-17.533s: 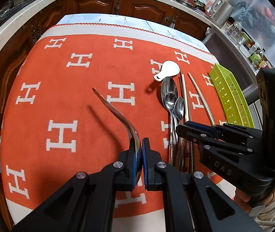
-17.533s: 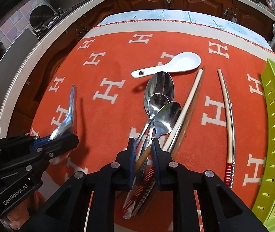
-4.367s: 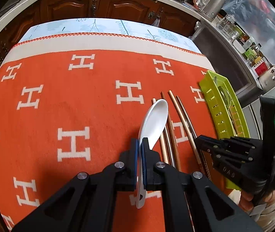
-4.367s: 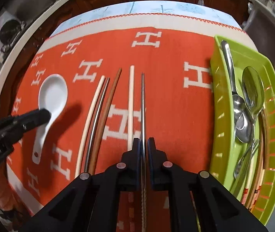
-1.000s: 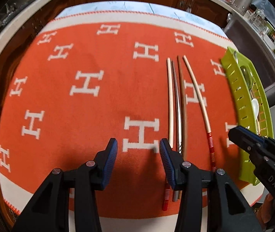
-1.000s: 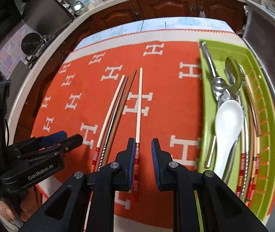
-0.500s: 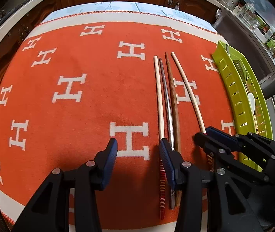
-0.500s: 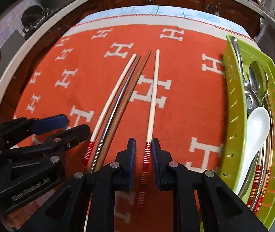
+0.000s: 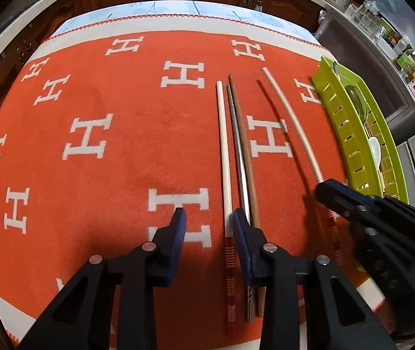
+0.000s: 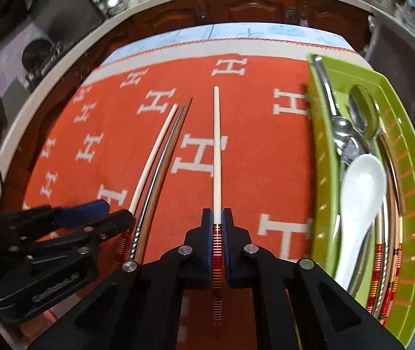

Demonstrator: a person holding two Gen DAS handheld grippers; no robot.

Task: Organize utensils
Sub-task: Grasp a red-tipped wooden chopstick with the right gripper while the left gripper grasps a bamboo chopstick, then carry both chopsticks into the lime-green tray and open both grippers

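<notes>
While right tongs pinch one cream chopstick, three lie leftward.

Orange woven table cloth carries white H motifs, a cream border and a red zigzag edge. Ahead of the black left gripper with blue pads: cream chopstick with red-striped end, silver metal chopstick, brown wooden chopstick. Lime-green slotted plastic tray holds a white ceramic spoon.
</notes>
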